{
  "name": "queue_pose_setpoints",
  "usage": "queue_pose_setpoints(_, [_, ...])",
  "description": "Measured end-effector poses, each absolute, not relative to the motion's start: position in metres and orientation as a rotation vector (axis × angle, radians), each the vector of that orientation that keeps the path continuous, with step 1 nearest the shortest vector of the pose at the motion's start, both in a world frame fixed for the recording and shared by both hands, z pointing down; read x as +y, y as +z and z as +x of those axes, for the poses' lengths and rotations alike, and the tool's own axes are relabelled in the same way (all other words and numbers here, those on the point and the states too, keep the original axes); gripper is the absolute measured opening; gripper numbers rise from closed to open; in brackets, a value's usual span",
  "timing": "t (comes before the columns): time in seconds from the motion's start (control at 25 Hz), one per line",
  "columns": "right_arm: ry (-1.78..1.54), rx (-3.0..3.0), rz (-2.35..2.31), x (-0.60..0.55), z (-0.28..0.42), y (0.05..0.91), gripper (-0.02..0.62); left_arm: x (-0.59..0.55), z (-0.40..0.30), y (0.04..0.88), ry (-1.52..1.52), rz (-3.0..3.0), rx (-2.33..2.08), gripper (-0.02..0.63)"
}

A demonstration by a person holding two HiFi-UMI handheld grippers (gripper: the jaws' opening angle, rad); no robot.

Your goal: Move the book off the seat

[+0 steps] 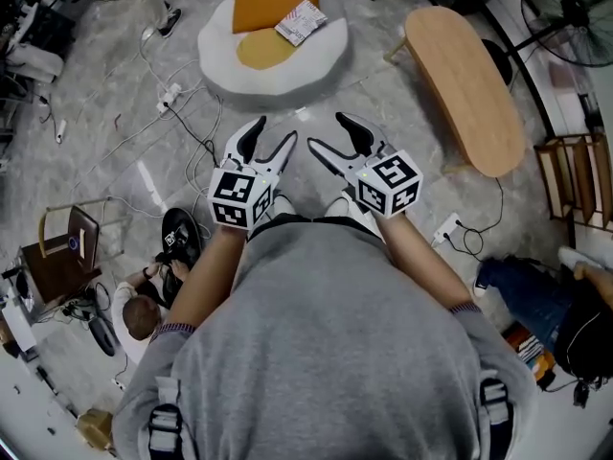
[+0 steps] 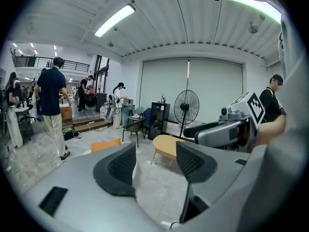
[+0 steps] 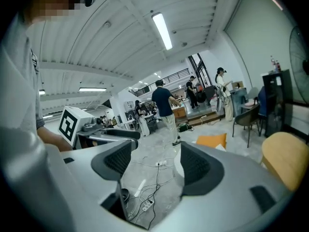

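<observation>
The left gripper (image 1: 275, 132) is hanging wide open, empty. The book (image 1: 300, 21) is lying on the round white seat (image 1: 321, 63), well ahead. The right gripper (image 1: 327, 131) is gaping likewise, empty — the approach step, judging by this. The next move is calling for both grippers to advance toward the book.

We log 1 book (image 1: 301, 21): pale patterned cover, seemingly closed, lying flat, askew on 1 round white seat (image 1: 222, 63).

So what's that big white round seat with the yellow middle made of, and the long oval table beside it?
The big white round seat looks like soft stuffed fabric, probably plush: it is matte, with a puffy rounded edge. The long oval light-brown table looks like pale wood with a smooth, even top. It could also be veneer; the view from above can't settle that.
</observation>
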State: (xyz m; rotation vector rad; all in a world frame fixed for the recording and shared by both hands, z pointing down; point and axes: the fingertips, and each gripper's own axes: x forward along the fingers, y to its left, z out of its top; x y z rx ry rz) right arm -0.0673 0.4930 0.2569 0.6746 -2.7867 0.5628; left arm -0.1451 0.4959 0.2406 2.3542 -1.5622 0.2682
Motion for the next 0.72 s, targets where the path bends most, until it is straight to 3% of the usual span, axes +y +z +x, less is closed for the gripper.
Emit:
queue_pose_setpoints(0.4, [0.59,-2.788,0.668,0.455,-0.039,0.262,0.354,0.463,-0.129,0.242,0.259,2.319,-1.617,0.288])
queue_pose_setpoints(0.72, [0.588,-2.751,0.663,0.397,-0.067,0.279,0.356,0.401,-0.158,0.26,0.271,2.338,-1.596,0.29])
